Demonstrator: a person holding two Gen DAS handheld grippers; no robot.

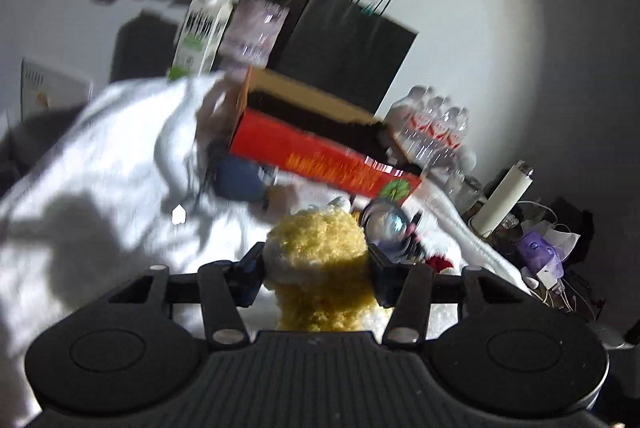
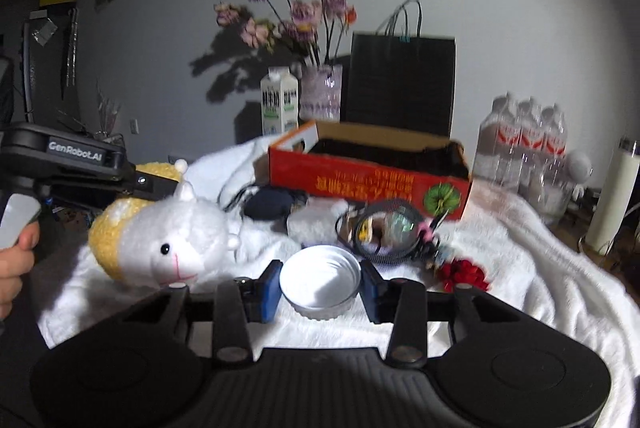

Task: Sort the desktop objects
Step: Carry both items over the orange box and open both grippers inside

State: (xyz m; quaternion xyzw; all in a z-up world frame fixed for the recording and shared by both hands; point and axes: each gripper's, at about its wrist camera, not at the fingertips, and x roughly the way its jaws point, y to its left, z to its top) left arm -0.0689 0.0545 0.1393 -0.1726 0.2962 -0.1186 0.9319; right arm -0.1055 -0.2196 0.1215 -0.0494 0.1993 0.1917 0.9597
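White blanket covers the worktop (image 2: 520, 268); red box (image 2: 368, 176) sits open toward its back edge, dead ahead. My right gripper (image 2: 320, 282) clamps the white lid (image 2: 320, 280), left gripper (image 1: 316, 268) squeezes the plush sheep (image 2: 172, 240).

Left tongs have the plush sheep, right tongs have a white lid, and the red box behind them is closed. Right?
Not quite: the red box is open at the top, as the right wrist view shows. The left tongs do grip the plush sheep, and the right tongs do hold the white lid.
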